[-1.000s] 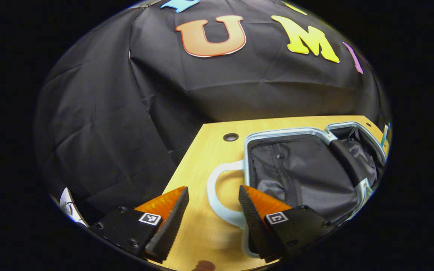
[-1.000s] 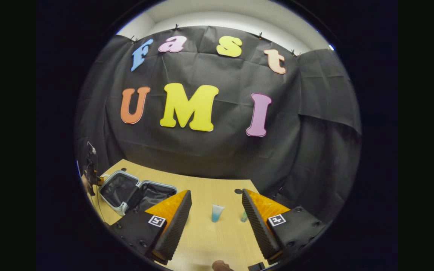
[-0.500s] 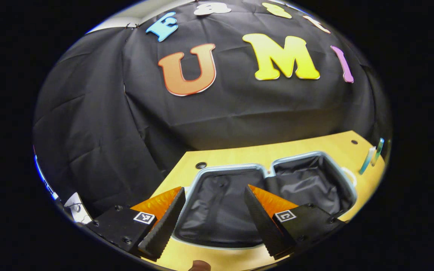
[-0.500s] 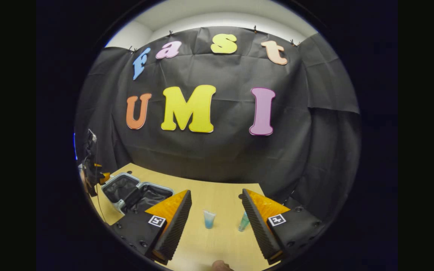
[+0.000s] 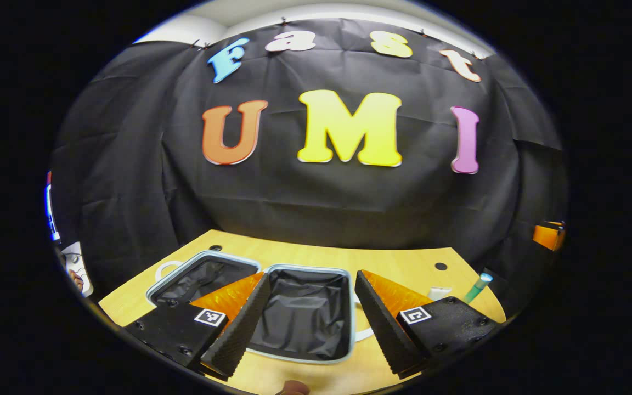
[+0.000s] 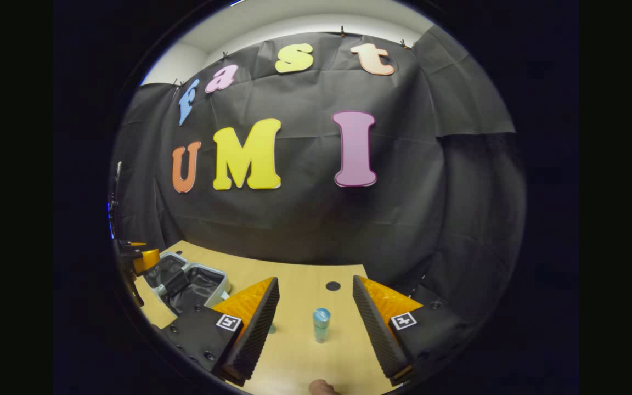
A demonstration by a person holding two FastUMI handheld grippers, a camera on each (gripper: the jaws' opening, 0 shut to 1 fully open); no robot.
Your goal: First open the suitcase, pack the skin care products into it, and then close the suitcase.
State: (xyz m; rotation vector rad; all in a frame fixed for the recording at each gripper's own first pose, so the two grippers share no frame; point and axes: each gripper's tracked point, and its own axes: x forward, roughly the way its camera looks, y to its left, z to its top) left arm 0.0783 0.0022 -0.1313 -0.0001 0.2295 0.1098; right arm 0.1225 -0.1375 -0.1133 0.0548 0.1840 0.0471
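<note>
The suitcase (image 5: 305,312) lies open on the wooden table (image 5: 404,263), both dark-lined halves facing up inside a pale blue rim. My left gripper (image 5: 311,274) hovers open over its near half, with nothing between the fingers. A teal tube (image 5: 478,286) and a small white item (image 5: 439,292) stand to the right of the case. In the right gripper view, my right gripper (image 6: 315,280) is open, and a blue-capped tube (image 6: 321,323) stands upright on the table ahead between its fingers, untouched. Another small item (image 6: 272,328) peeks out beside the left finger. The suitcase (image 6: 190,282) sits far left.
The black cloth wall closes the table's far side. Cable holes (image 5: 440,266) (image 6: 333,286) sit near the back edge. The left gripper (image 6: 143,258) shows at the suitcase's far side; the right gripper (image 5: 549,235) shows at the far right edge.
The left gripper's view has swung right, so the suitcase slid left and the tubes appeared. The right gripper turned too, bringing the blue-capped tube between its fingers.
</note>
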